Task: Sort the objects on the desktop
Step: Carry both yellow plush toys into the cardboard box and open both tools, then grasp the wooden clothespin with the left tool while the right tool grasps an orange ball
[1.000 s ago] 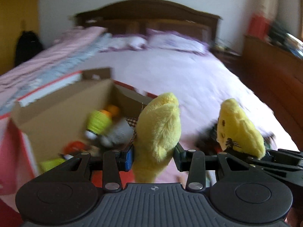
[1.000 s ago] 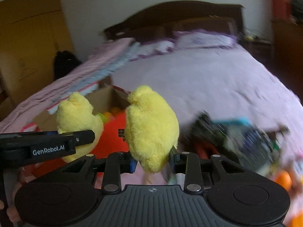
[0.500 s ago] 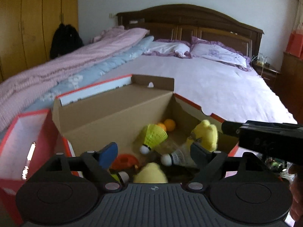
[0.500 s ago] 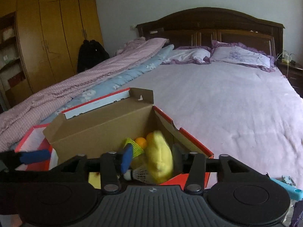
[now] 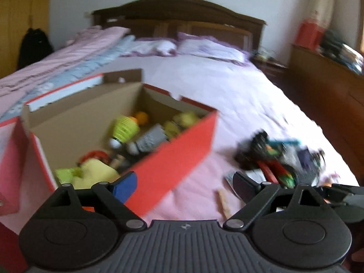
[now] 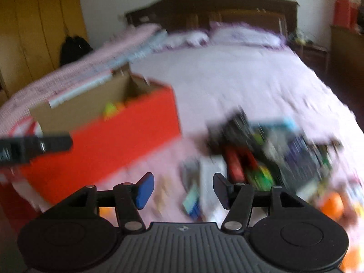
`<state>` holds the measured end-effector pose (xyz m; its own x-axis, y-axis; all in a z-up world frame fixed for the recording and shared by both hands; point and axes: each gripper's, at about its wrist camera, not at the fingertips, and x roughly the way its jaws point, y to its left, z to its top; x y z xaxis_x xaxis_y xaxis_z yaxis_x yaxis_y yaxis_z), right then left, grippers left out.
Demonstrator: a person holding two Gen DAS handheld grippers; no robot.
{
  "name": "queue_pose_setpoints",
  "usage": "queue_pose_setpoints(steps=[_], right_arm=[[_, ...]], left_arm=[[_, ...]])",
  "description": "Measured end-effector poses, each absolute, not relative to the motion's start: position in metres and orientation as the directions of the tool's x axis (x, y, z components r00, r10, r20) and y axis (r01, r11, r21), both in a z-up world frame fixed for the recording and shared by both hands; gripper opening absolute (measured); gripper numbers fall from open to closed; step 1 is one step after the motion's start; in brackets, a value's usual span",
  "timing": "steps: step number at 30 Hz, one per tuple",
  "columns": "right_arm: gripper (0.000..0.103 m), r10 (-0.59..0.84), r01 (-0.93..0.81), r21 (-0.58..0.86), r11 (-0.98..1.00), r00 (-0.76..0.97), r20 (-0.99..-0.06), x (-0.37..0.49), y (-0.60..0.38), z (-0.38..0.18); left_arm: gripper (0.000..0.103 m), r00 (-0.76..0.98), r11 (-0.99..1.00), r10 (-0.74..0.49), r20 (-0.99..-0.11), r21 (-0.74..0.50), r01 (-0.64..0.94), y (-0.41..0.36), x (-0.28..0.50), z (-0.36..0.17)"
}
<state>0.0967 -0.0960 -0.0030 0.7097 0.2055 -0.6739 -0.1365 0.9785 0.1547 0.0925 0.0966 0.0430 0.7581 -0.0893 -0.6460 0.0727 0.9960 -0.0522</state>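
An open red cardboard box (image 5: 177,145) sits on the bed at the left; it also shows in the right wrist view (image 6: 109,141). Inside lie yellow plush toys (image 5: 95,173), shuttlecocks (image 5: 125,129) and an orange ball (image 5: 141,116). A blurred pile of mixed objects (image 5: 282,159) lies to its right, also in the right wrist view (image 6: 273,154). My left gripper (image 5: 184,184) is open and empty, just in front of the box's near corner. My right gripper (image 6: 183,192) is open and empty, above the pile's near edge.
A small wooden piece (image 5: 224,202) lies on the pink sheet near my left gripper. An orange ball (image 6: 332,204) lies at the pile's right. A pink-red box lid (image 5: 9,163) stands left of the box. Headboard and pillows lie far back; a wooden dresser (image 5: 327,77) is on the right.
Both grippers held yellow plush toys a second ago, released them into the box, and have now swung right and back toward the pile, jaws open. Both views are motion-blurred.
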Motion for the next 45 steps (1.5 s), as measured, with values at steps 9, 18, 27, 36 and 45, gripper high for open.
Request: queue_pose_setpoints(steps=[9,18,27,36,45], right_arm=[[0.06,0.119,0.019,0.185,0.983,0.696,-0.708,0.064,-0.137,-0.034],[0.057,-0.075,0.251,0.143,0.957,0.694,-0.716,0.056,-0.194,-0.042],[0.057,-0.282,0.436,0.049,0.899,0.659,-0.697,0.035,-0.256,-0.059],[0.056,-0.267,0.461,0.088,0.883,0.646,-0.715,0.039,-0.276,-0.086],[0.056,-0.254,0.458,0.096,0.884,0.641,-0.724,0.041,-0.279,-0.096]], left_arm=[[0.09,0.711,0.991,-0.105,-0.695,-0.017,0.131,0.053,0.087,0.001],[0.087,0.687,0.982,-0.085,-0.722,0.055,0.179,0.031,0.094,-0.022],[0.085,0.689,0.976,-0.057,-0.723,0.105,0.192,0.013,0.124,-0.045],[0.063,0.62,0.988,-0.046,-0.784,0.055,0.143,0.014,0.157,-0.066],[0.087,0.588,0.982,-0.032,-0.808,0.085,0.17,0.009,0.156,-0.089]])
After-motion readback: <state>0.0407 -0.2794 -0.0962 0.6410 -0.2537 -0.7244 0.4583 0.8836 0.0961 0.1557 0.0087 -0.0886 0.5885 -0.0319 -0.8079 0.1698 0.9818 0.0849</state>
